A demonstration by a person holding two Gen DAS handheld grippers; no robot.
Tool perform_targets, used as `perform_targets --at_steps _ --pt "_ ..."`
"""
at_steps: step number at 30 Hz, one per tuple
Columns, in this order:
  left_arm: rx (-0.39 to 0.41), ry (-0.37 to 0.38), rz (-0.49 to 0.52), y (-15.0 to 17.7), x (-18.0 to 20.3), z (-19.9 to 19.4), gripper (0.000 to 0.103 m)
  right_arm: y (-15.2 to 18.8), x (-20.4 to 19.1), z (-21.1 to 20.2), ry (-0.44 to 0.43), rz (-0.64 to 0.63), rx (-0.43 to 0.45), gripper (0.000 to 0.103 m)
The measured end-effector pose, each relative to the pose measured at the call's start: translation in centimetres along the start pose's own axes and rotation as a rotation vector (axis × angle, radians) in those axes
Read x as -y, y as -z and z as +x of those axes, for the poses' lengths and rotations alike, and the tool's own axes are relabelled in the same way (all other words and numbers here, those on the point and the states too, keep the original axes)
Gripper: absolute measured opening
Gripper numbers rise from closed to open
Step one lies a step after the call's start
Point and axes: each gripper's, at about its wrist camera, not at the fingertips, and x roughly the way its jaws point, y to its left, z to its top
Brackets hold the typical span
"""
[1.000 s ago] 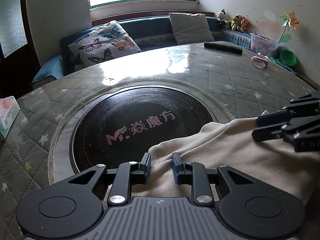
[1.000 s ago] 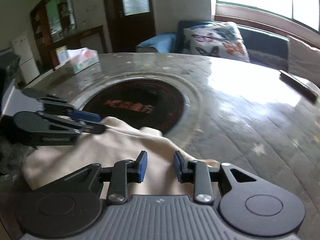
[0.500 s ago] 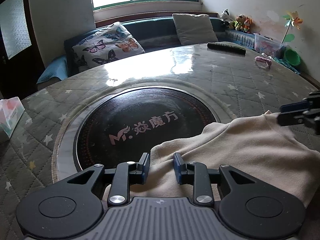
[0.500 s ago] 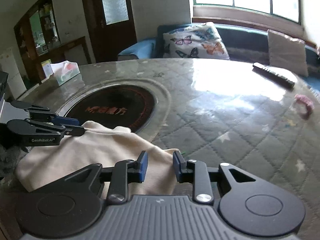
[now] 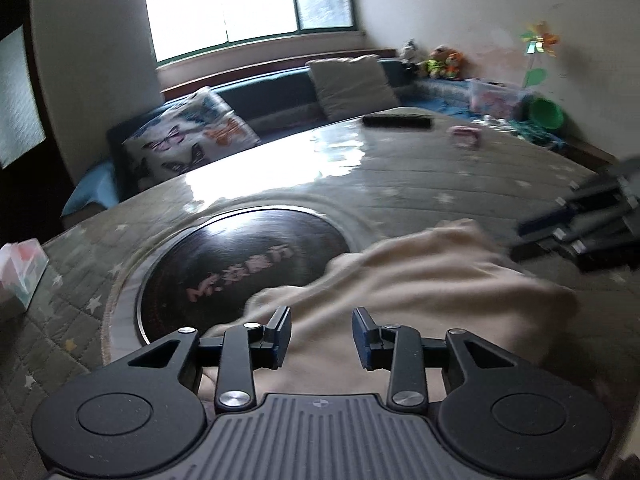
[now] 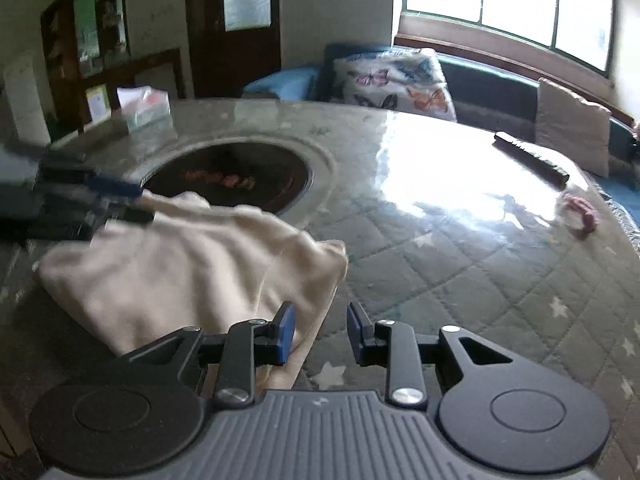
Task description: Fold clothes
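**Left wrist view: cream garment bunched at the near table edge, both claws parted**

In the left wrist view the left claw sits at the bottom centre, its jaws having just been opening; they stand apart over the cream garment and the pads do not press on the cloth. The garment lies in the lower right of the frame, its far edge overlapping the rim of the dark round inset in the table. The right claw, blurred, hangs at the right edge just beside the garment's far corner.

In the right wrist view the right claw is narrowly parted at the bottom centre, with the garment's right edge running under its left finger; nothing is pinched. The left claw shows blurred at the left, at the garment's upper corner.

The quilted table top stretches bare across the centre and right. A remote and a small pink object lie near the far right rim, a tissue box at the upper left.
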Motion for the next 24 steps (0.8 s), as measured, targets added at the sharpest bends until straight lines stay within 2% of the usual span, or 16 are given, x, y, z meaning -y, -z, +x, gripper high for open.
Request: perform_targets --at_steps 5,9,13,17,24 --pt "0.009 0.036 -0.006 1.6 1.7 -1.7 0.037 0.1 -2.2 -1.5 -0.117 -0.035 0.06 0.027" --pt "-0.008 0.044 -0.045 3.1 1.6 -2.6 0.036 1.0 -3.4 -0.9 -0.191 -0.049 0.043 0.027" --pt "-0.039 0.021 -0.102 4.7 0.3 -3.1 0.036 2.2 -3.0 0.4 -0.171 -0.041 -0.001 0.025" --pt "-0.058 0.008 -0.151 5.6 -1.4 -3.8 0.036 2.3 -2.8 -0.1 -0.176 -0.026 0.007 0.023" --pt "-0.082 0.044 -0.177 6.4 -2.7 -4.6 0.034 2.3 -3.0 0.3 -0.178 -0.05 -0.007 0.025"
